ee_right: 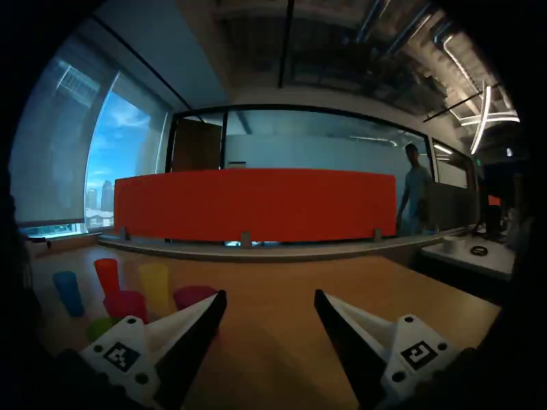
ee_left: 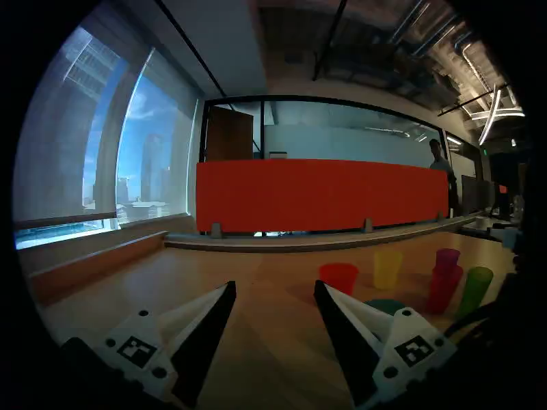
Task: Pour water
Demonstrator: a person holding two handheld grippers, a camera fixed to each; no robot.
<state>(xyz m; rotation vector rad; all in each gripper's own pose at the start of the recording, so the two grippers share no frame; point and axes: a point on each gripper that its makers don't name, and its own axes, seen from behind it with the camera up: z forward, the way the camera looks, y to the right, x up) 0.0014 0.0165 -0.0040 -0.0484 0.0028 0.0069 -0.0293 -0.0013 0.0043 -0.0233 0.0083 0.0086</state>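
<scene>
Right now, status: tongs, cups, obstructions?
Left tongs open, empty. Right tongs open, empty. Cups upright on table, none grasped. No obstruction seen ahead.

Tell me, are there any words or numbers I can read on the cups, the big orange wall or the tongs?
There are no words or numbers to read.
The square marker on the left tongs is a black-and-white pattern, not letters. The right tongs have the same kind.
The red cup and yellow cup look plain, with no print showing.
The orange panel is plain too.
</scene>
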